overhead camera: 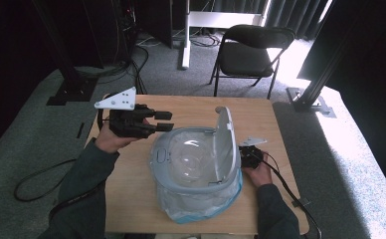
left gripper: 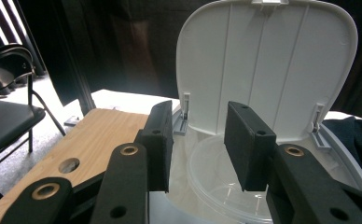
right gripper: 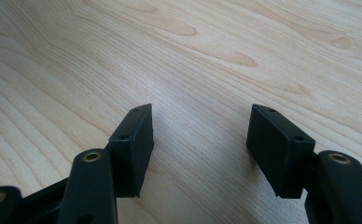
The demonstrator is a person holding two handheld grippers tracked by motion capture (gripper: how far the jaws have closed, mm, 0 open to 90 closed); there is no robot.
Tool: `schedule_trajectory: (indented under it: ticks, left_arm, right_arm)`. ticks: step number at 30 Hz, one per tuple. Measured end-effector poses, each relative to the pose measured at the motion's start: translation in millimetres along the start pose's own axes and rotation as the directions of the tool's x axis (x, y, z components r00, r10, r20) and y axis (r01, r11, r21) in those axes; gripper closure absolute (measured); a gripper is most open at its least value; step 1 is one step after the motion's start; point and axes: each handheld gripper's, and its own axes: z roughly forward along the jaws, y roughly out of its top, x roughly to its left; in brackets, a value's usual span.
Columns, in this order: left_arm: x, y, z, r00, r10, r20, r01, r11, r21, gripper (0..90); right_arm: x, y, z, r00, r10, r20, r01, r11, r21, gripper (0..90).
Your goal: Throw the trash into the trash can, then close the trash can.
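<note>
A small grey-blue bin point(overhead camera: 197, 185) lined with a clear plastic bag stands on the wooden table point(overhead camera: 131, 199), its white lid point(overhead camera: 224, 142) swung upright. In the left gripper view the lid's point(left gripper: 268, 65) inner face rises beyond the bin's clear opening point(left gripper: 216, 177). My left gripper point(overhead camera: 165, 120) hovers at the bin's left rim, open, with nothing between its jaws, as the left gripper view point(left gripper: 198, 144) also shows. My right gripper point(overhead camera: 244, 155) sits low to the right of the bin, behind the lid. It points down at bare tabletop point(right gripper: 207, 60) and stands open point(right gripper: 200, 144) and empty.
A black folding chair point(overhead camera: 250, 52) stands on the grey carpet beyond the table's far edge. Dark metal frame posts point(overhead camera: 64, 55) flank the table on both sides. A round hole point(left gripper: 68, 165) is cut in the tabletop near its left side. Cables trail from both grippers.
</note>
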Motion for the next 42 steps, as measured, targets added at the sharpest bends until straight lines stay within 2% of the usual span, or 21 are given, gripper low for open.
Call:
schedule_trajectory:
  ticks: [8, 13, 18, 21, 34, 37, 40, 42]
  left_arm:
    - [3.8, 4.9, 5.8, 0.9999, -0.001, 0.011, 0.001, 1.0, -0.008, 60.7]
    - [8.8, 9.1, 13.4, 0.9996, -0.017, 0.022, 0.017, 0.9995, -0.028, 60.6]
    - [14.8, 17.7, 23.5, 0.999, -0.029, 0.033, 0.03, 0.999, -0.032, 60.8]
    - [18.5, 29.0, 34.9, 0.9986, -0.029, 0.044, 0.031, 0.9989, -0.035, 62.6]
    - [20.6, 60.5, 70.4, 0.9953, -0.015, 0.095, 0.017, 0.9995, -0.026, 71.9]
    - [20.3, 66.7, 76.6, 0.9939, -0.015, 0.109, 0.02, 0.9991, -0.037, 75.3]
    - [18.6, 72.9, 83.6, 0.9922, -0.011, 0.124, 0.016, 0.999, -0.042, 81.2]
    - [16.6, 76.4, 87.1, 0.9913, -0.006, 0.131, 0.012, 0.999, -0.043, 88.7]
  right_arm:
    - [0.0, 0.0, 0.0, 1.0, 0.0, 0.0, 0.0, 1.0, 0.0, 40.1]
    - [0.0, 0.0, 0.0, 1.0, 0.001, 0.0, -0.001, 1.0, 0.0, 40.1]
    - [0.0, 0.0, 0.0, 1.0, 0.0, 0.0, 0.0, 1.0, 0.0, 40.1]
    - [0.0, 0.0, 0.0, 1.0, 0.0, 0.0, 0.0, 1.0, 0.0, 40.1]
    - [0.0, 0.0, 0.0, 1.0, 0.0, 0.0, 0.0, 1.0, 0.0, 40.1]
    - [0.0, 0.0, 0.0, 1.0, 0.0, 0.0, 0.0, 1.0, 0.0, 40.1]
    - [0.2, -0.1, -0.1, 1.0, 0.001, 0.002, -0.001, 1.0, 0.0, 40.2]
    - [0.3, -0.2, -0.3, 1.0, 0.003, 0.004, -0.003, 1.0, 0.0, 40.2]
